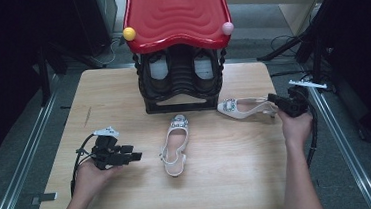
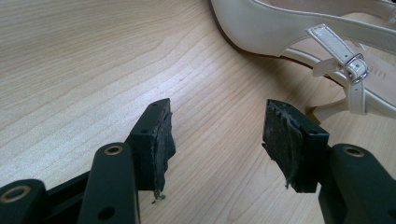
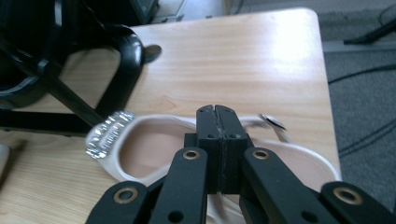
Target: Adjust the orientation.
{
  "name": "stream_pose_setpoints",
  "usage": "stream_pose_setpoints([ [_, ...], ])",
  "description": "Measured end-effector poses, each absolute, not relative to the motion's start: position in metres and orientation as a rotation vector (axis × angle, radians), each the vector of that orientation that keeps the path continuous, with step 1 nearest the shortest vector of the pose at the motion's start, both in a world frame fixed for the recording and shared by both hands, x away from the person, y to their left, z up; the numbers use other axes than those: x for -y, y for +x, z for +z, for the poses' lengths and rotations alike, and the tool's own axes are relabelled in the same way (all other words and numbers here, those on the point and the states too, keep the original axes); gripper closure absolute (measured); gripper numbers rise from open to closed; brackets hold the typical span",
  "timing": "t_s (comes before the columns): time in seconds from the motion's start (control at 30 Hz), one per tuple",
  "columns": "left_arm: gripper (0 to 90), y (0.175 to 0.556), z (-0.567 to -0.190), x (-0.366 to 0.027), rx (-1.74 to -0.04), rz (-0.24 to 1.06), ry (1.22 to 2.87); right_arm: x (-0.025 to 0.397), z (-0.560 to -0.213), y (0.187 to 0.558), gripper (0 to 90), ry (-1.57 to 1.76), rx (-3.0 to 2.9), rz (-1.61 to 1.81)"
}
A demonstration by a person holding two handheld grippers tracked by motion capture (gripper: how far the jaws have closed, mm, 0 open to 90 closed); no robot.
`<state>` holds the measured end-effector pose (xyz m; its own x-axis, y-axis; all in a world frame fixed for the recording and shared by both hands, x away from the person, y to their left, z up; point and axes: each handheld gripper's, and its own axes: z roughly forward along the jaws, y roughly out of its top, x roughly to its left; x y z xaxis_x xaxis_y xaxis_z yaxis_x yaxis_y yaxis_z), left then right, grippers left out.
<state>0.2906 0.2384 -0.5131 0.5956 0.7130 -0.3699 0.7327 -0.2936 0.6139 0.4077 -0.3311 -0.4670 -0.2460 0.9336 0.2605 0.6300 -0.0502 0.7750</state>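
Observation:
Two white slingback shoes with sparkly toe buckles lie on the wooden table (image 1: 117, 95). One shoe (image 1: 175, 144) lies mid-table, toe towards the rack; its heel strap and side (image 2: 261, 28) show just beyond my left gripper. My left gripper (image 1: 127, 156) (image 2: 217, 135) rests to that shoe's left, open and holding nothing. The other shoe (image 1: 244, 107) (image 3: 149, 149) lies at the right, toe pointing left. My right gripper (image 1: 276, 105) (image 3: 218, 116) hovers over its heel end, jaws shut together, tips by the far rim near the strap buckle (image 3: 273, 122).
A black shoe rack (image 1: 181, 79) (image 3: 70, 88) with a red wavy top (image 1: 176, 12) stands at the table's back centre, with dark shoes inside. A yellow ball (image 1: 129, 33) and a pink ball (image 1: 227, 28) sit on its corners. The table's right edge lies close to the right shoe.

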Motion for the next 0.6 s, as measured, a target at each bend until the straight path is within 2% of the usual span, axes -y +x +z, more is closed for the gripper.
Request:
stream_pose_setpoints([
  [0.17,42.5,0.29,-0.513,-0.238,-1.139,-0.032,2.048,0.33,-0.481,0.412,90.0,1.683,-1.926,1.165],
  [0.6,42.2,0.292,-0.512,-0.236,-1.124,-0.032,2.051,0.317,-0.49,0.401,90.0,1.685,-2.036,1.106],
])
